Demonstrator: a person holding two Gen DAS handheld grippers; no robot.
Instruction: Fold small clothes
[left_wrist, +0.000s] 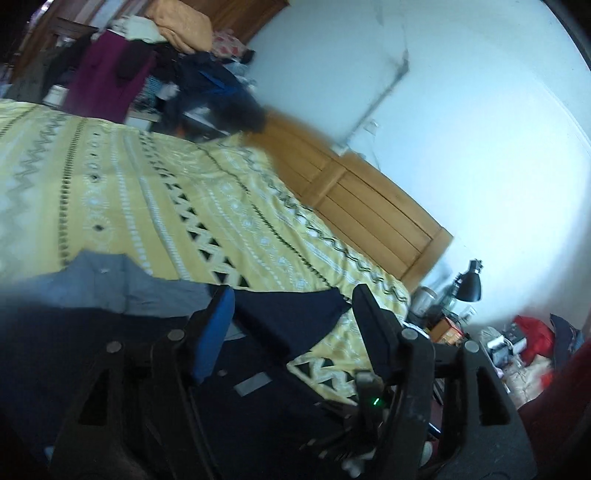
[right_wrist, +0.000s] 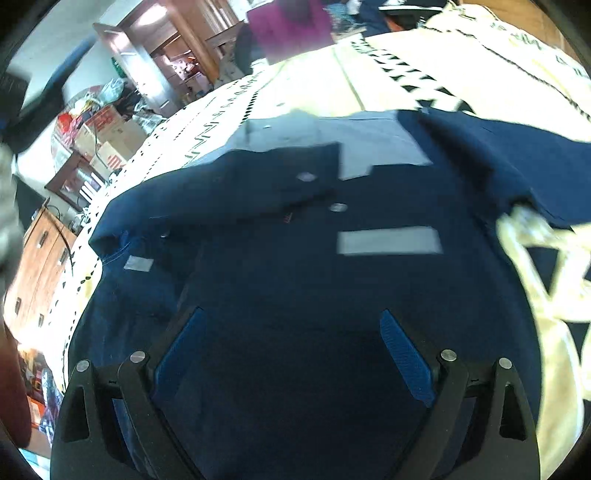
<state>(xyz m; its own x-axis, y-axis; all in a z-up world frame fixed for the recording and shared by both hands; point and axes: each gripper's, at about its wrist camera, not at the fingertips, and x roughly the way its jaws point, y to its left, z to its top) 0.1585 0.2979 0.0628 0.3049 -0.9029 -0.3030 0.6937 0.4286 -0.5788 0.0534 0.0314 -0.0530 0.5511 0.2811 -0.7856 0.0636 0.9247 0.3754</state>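
A small navy shirt (right_wrist: 295, 266) with a grey collar (right_wrist: 354, 147) and grey patches lies on the yellow patterned bedspread (left_wrist: 147, 192). My right gripper (right_wrist: 291, 317) is open and hovers low over the shirt's lower body, fingers wide apart. My left gripper (left_wrist: 291, 299) is open above the shirt's right side, over a navy sleeve (left_wrist: 295, 317); the grey collar shows in the left wrist view (left_wrist: 118, 280) too. One sleeve (right_wrist: 517, 155) spreads to the right; the other side (right_wrist: 147, 206) is bunched at the left.
A wooden headboard (left_wrist: 362, 199) stands behind the bed. A pile of clothes (left_wrist: 147, 62) sits beyond the bed's far side. A black desk lamp (left_wrist: 469, 284) and clutter stand at the right. Boxes and shelves (right_wrist: 110, 125) lie left of the bed.
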